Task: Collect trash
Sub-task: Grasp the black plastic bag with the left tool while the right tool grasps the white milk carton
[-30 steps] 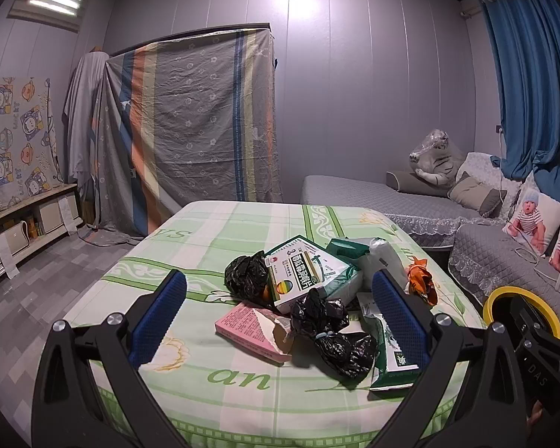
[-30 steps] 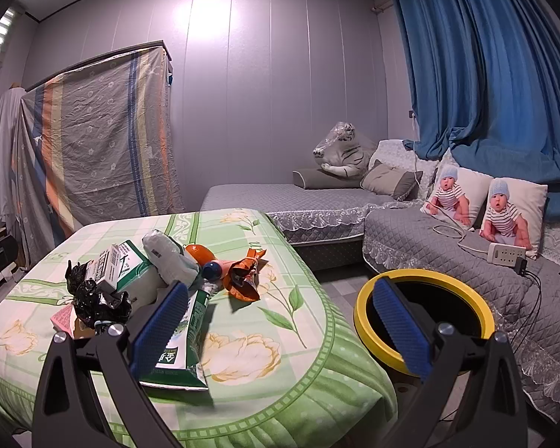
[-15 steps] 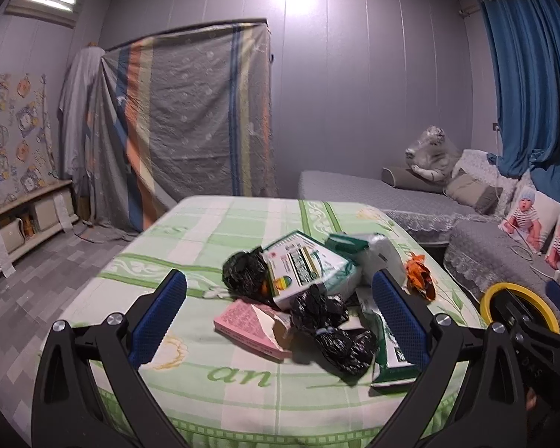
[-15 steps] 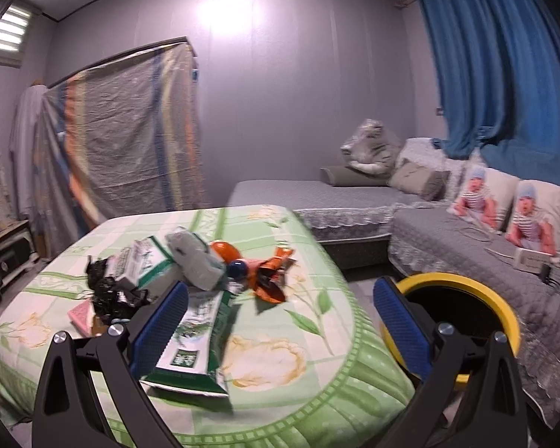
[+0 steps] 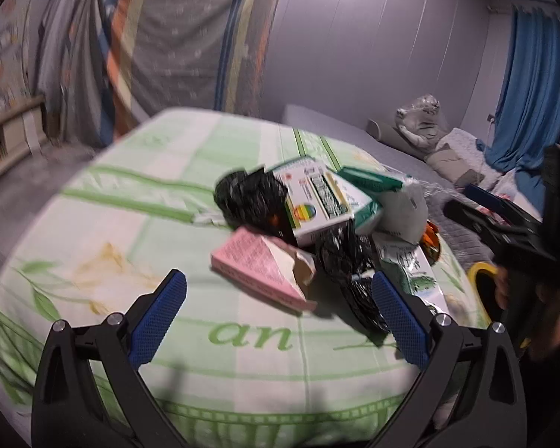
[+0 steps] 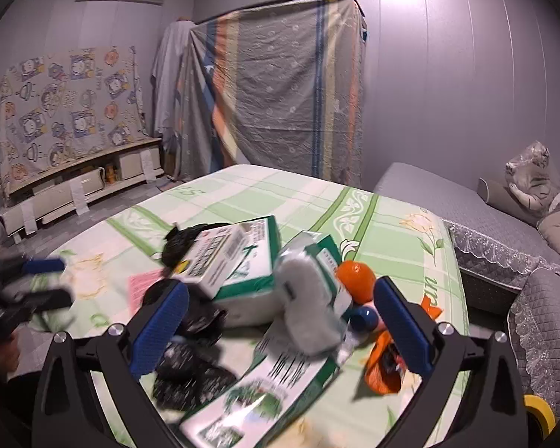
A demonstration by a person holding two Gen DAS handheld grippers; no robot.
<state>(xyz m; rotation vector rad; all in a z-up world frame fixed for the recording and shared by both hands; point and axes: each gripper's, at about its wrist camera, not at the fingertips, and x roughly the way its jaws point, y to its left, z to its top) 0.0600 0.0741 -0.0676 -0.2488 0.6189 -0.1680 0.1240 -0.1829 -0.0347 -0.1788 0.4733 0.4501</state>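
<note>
Landmark: we take the white and green box point(image 5: 319, 201) on top of the trash heap as our reference; it lies tilted on the green flowered tablecloth point(image 5: 112, 224).
Left gripper: our left gripper point(image 5: 280, 313) hangs low in front of the box, its blue-padded jaws spread wide with nothing between them.
Right gripper: our right gripper point(image 6: 280, 324) sits close over the heap, jaws also spread wide and empty; from the left view it shows to the right of the box, blurred point(image 5: 504, 224).
Pink carton: a torn pink carton point(image 5: 259, 265) lies in front of the box, nearest the left gripper, its edge tucked under the heap.
Black bags: one crumpled black bag point(image 5: 250, 198) lies against the left side of the box; another point(image 5: 345, 272) lies in front of it, beside the pink carton.
Grey wad: a pale grey wrapped bundle point(image 6: 310, 298) rests to the right of the box, touching the green packaging beneath.
Flat green packet: a long green and white packet point(image 6: 265, 384) lies in front of the bundle, near the table edge.
Orange items: a round orange fruit point(image 6: 354, 285) and a crumpled orange wrapper point(image 6: 382, 366) lie right of the box; a small blue cap point(image 6: 362, 317) sits between them.
Bin: a yellow-rimmed bin point(image 5: 483, 291) stands off the table, right of the box.
</note>
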